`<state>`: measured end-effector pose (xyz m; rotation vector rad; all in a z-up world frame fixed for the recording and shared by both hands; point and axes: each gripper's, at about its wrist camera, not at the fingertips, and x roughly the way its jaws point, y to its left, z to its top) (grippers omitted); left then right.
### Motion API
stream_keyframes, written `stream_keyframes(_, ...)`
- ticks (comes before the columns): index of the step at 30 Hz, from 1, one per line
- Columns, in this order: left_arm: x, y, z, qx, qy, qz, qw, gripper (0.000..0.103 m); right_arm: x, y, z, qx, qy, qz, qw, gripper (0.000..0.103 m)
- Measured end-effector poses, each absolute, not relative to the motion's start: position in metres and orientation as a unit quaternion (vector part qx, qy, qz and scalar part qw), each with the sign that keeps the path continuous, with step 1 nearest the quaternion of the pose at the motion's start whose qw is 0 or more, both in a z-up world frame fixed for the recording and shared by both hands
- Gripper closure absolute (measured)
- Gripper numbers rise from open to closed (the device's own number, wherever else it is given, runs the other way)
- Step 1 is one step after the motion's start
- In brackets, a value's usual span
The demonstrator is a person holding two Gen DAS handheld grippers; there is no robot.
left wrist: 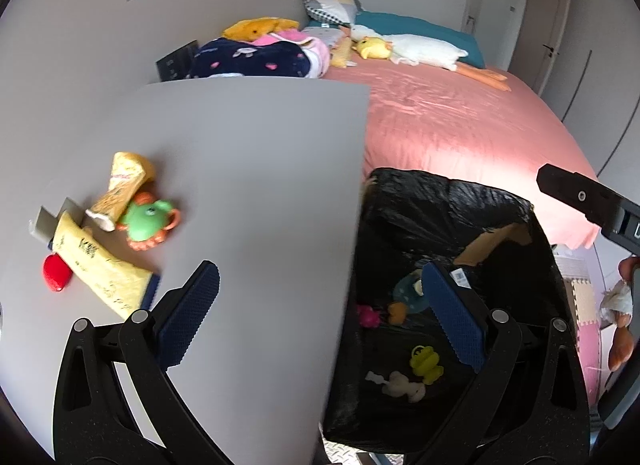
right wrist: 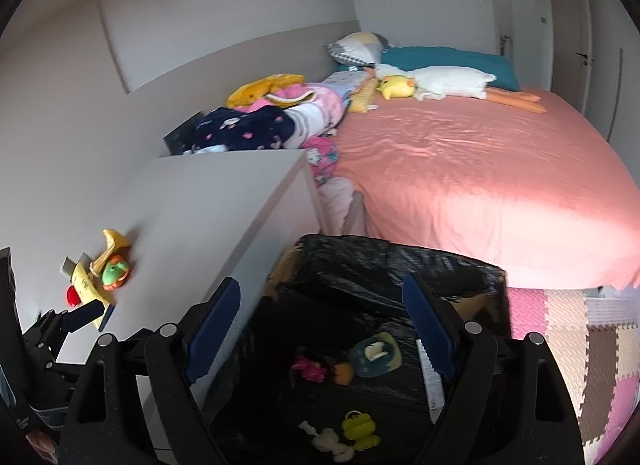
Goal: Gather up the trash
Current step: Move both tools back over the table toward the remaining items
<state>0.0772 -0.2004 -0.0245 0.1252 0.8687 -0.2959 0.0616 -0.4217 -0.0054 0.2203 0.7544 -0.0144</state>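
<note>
Hovering above a black-lined bin (right wrist: 400,265) beside a grey table (left wrist: 248,185), right gripper (right wrist: 324,329) with jaws apart and empty, left gripper (left wrist: 320,305) likewise spread with nothing between, yellow wrappers (left wrist: 104,269), green toy (left wrist: 148,221) and red piece (left wrist: 56,273) on the table, small toys in the bin.

A home bedroom — pink-sheeted bed (right wrist: 480,169), plush toys (right wrist: 436,85), foam floor mats (right wrist: 576,329)

A wide bed with a salmon-pink cover (right wrist: 480,169) is filling the room's right side, a long white goose plush (right wrist: 452,83) lying beside a teal pillow (right wrist: 448,59). Pastel foam floor mats (right wrist: 580,329) are showing below.
</note>
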Motion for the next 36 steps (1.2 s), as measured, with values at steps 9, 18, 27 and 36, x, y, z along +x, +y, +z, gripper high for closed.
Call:
stream_keyframes(9, 0.083, -0.167, -0.027, 0.045, 0.419, -0.098, 0.901, 0.005, 0.08, -0.384, -0.013, 0.097, 0.375, 0.033, 0.921, 0.02)
stream_keyframes(18, 0.092, -0.129, -0.035, 0.029, 0.425, -0.047, 0.903, 0.005, 0.099, -0.351, -0.018, 0.094, 0.374, 0.068, 0.92, 0.02)
stream_keyframes(27, 0.106, -0.081, -0.043, -0.027, 0.432, 0.022, 0.901, 0.017, 0.113, -0.319, -0.02, 0.081, 0.37, 0.094, 0.921, 0.02)
stream_keyframes(36, 0.126, -0.044, -0.053, -0.081, 0.447, 0.07, 0.888, 0.039, 0.127, -0.292, -0.023, 0.071, 0.375, 0.112, 0.918, 0.02)
